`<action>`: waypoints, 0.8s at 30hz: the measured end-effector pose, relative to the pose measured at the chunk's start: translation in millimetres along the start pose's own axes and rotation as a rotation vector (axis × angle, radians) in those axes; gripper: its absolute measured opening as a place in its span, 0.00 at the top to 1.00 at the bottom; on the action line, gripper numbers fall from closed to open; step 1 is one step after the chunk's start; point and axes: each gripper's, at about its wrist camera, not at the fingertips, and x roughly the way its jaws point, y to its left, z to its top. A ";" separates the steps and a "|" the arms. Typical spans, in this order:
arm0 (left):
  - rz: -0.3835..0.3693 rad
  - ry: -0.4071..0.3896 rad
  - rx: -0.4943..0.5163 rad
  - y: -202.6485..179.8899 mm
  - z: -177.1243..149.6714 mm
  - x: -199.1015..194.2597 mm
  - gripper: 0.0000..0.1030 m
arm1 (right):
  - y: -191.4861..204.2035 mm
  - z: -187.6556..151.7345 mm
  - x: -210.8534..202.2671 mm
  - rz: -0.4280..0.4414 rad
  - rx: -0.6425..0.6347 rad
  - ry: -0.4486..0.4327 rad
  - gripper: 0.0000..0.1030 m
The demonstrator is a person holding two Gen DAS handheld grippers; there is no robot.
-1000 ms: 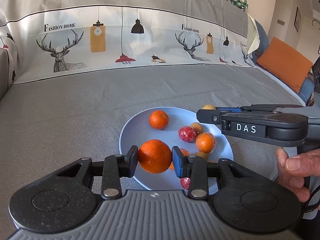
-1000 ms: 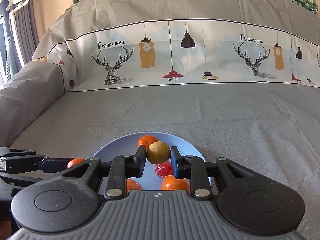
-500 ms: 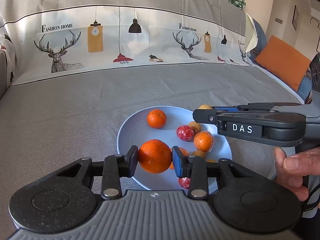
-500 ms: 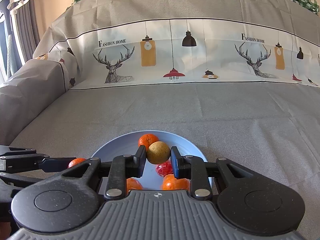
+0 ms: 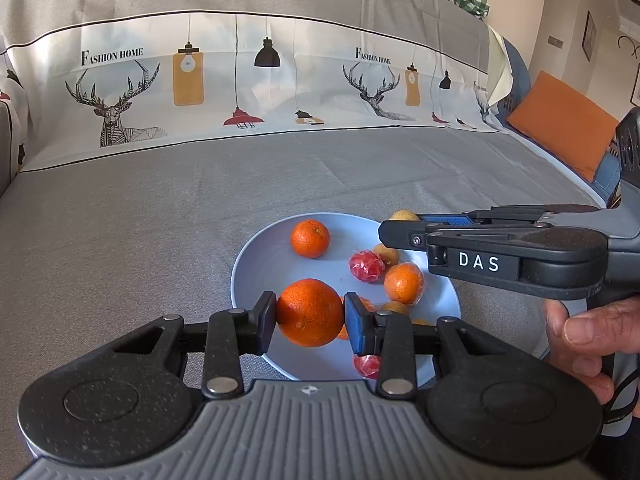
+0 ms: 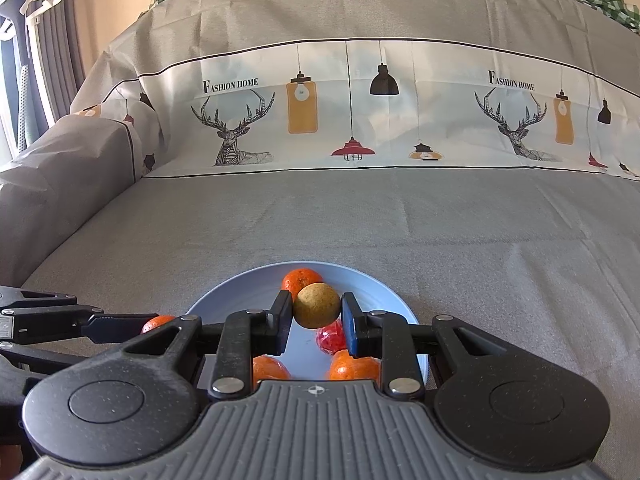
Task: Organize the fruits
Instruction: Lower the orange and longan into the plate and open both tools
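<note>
A light blue plate (image 5: 260, 268) (image 6: 240, 292) lies on the grey sofa cover and holds several small fruits. My left gripper (image 5: 310, 314) is shut on a large orange (image 5: 310, 312), held just above the plate's near left part. My right gripper (image 6: 316, 308) is shut on a small brown round fruit (image 6: 317, 305) over the plate; in the left wrist view it reaches in from the right with the brown fruit (image 5: 404, 215) at its tip. On the plate lie a mandarin (image 5: 310, 238), a red wrapped fruit (image 5: 366, 266) and another mandarin (image 5: 404, 282).
The grey seat cover (image 6: 440, 216) stretches far behind the plate up to a backrest with a deer and lamp print (image 6: 320, 112). An orange cushion (image 5: 560, 124) lies at the far right. A person's hand (image 5: 588, 332) grips the right tool's handle.
</note>
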 end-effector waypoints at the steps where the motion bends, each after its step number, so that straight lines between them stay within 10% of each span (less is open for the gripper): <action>1: 0.000 0.001 0.000 0.1 0.0 0.0 0.61 | 0.3 -0.1 -0.1 0.000 -0.001 0.000 0.73; 14: -0.016 -0.002 -0.011 -2.0 -0.1 -0.8 0.60 | 1.3 -0.2 0.3 0.000 -0.007 0.005 0.73; 16: -0.020 -0.002 -0.021 0.6 0.4 -0.9 0.46 | 1.3 -0.4 0.6 -0.002 -0.006 0.008 0.73; 20: -0.007 -0.016 -0.039 3.8 1.9 -4.6 0.42 | 0.6 0.4 -0.9 -0.023 0.007 0.009 0.39; 24: 0.022 -0.037 -0.054 6.2 2.5 -11.4 0.24 | -5.8 -0.9 -3.7 -0.042 0.038 0.012 0.26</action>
